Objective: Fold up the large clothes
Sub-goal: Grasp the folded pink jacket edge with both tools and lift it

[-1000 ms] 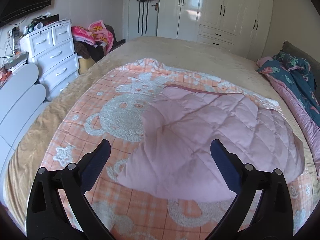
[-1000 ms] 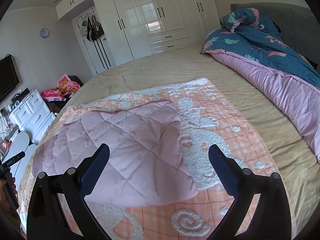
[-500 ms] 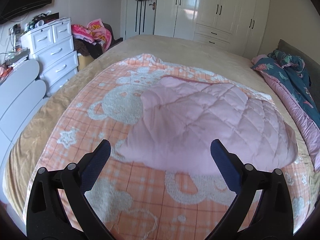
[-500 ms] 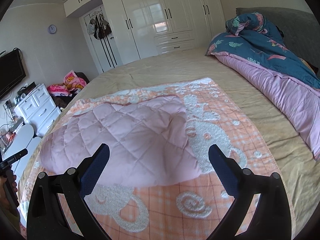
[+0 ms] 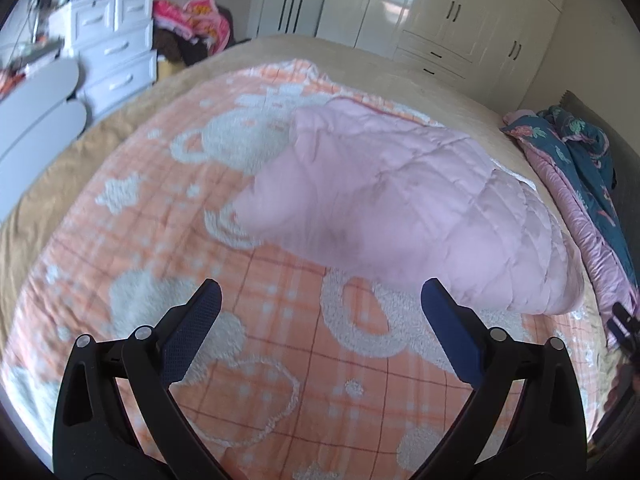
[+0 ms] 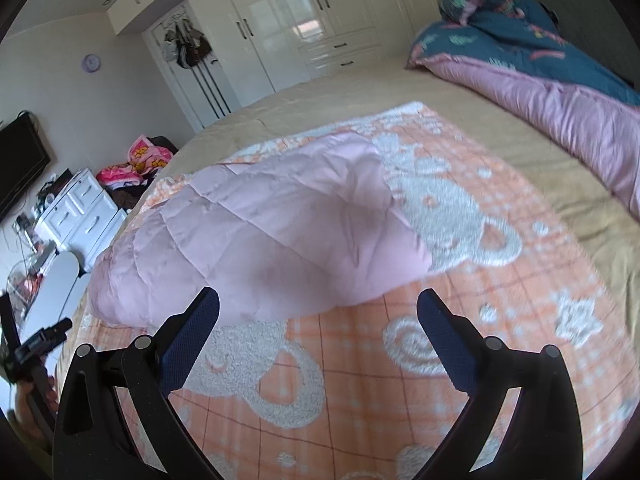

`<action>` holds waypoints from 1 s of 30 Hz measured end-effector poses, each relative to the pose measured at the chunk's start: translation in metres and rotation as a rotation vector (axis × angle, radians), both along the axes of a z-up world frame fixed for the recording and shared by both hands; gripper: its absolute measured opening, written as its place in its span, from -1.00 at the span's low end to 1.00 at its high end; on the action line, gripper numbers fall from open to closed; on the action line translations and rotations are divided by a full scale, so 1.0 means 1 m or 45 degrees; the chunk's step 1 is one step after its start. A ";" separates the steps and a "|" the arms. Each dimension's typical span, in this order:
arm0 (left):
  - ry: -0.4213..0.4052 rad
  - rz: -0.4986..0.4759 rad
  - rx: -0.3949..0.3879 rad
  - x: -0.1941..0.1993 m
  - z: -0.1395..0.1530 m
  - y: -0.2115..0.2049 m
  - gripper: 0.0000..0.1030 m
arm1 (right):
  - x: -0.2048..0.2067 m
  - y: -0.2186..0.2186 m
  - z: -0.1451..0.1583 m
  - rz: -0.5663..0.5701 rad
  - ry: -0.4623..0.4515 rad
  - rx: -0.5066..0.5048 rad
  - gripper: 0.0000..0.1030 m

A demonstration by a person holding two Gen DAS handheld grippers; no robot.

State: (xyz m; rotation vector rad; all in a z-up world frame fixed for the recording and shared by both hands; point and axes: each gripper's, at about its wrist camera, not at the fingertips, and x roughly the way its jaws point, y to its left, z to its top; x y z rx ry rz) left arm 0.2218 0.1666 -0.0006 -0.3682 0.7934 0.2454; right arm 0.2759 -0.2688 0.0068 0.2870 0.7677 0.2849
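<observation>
A pink quilted garment (image 5: 404, 204) lies folded over on an orange-and-white patterned blanket (image 5: 280, 360) on the bed; it also shows in the right wrist view (image 6: 272, 232). My left gripper (image 5: 318, 300) is open and empty, above the blanket just short of the garment's near edge. My right gripper (image 6: 318, 300) is open and empty, above the blanket (image 6: 460, 300) near the garment's near edge. The left gripper also shows at the lower left of the right wrist view (image 6: 40, 340).
A teal and pink duvet (image 6: 560, 80) lies bunched along the far side of the bed. White drawers (image 5: 116, 52) and a clothes pile (image 5: 192, 20) stand beside the bed. White wardrobes (image 6: 312, 28) line the far wall.
Both grippers have pulled back from the pink garment toward the near edge of the blanket. Both stay open. The garment lies as it did.
</observation>
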 end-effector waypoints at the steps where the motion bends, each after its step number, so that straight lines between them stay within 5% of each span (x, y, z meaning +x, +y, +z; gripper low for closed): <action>1: 0.012 0.012 -0.025 0.001 -0.006 0.001 0.82 | 0.001 -0.001 -0.004 -0.010 0.012 0.010 0.91; 11: 0.082 0.085 -0.225 0.017 -0.048 0.013 0.82 | 0.019 -0.002 -0.049 -0.121 0.148 0.055 0.92; 18: 0.080 0.103 -0.284 0.036 -0.052 0.012 0.82 | 0.038 -0.007 -0.063 -0.164 0.202 0.158 0.92; 30: 0.031 0.147 -0.549 0.079 -0.059 0.028 0.82 | 0.076 -0.001 -0.075 -0.185 0.276 0.245 0.92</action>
